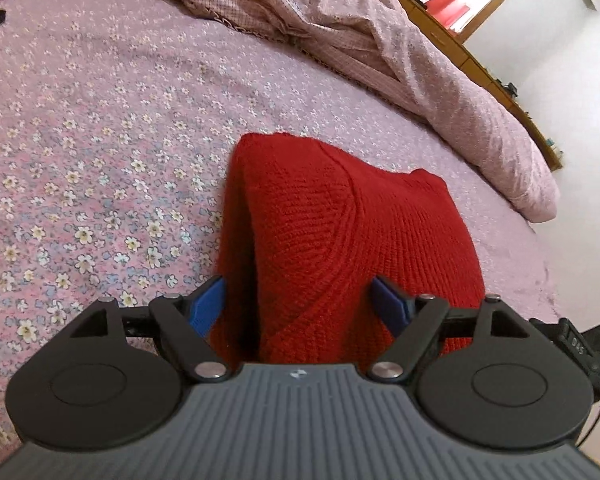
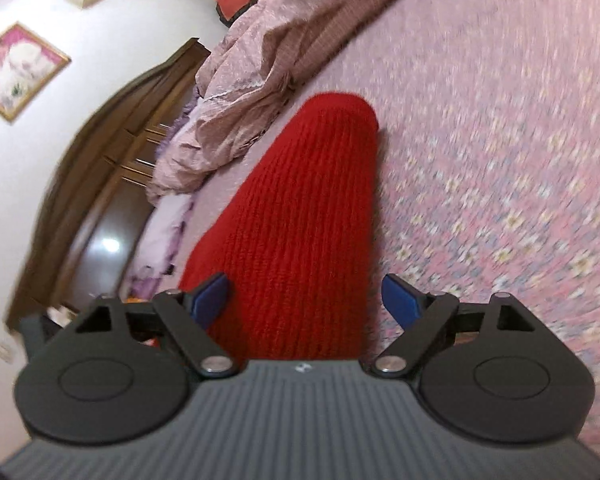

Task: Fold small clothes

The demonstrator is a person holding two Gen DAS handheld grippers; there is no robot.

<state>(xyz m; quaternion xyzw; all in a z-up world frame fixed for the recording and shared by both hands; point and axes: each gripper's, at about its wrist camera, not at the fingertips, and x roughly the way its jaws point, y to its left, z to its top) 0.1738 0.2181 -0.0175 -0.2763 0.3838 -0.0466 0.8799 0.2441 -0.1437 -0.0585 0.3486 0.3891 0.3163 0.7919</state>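
Lying Folded on a Flowered Bedspread, a Red Knit Is Flanked by Two Spread Claws

A red knitted garment (image 1: 340, 240) is seen lying folded on a pink floral bedspread (image 1: 80, 140), at the centre of the left wrist view. The left gripper (image 1: 298, 300) is held at 6 o'clock of the garment with its blue pads (image 1: 208, 304) spread wide; the knit's near edge sits between them, but nothing is clamped. A rumpled pink quilt (image 1: 380, 40) is bunched at 1 o'clock, against a wooden bed frame (image 1: 480, 68).

In the blurred right wrist view, the same garment (image 2: 300, 220) is shown running from 6 o'clock toward 12. The right gripper (image 2: 306, 300) is likewise held wide apart, with the knit passing between the pads and nothing gripped. A framed picture (image 2: 18, 70) is seen on the wall at 10 o'clock.
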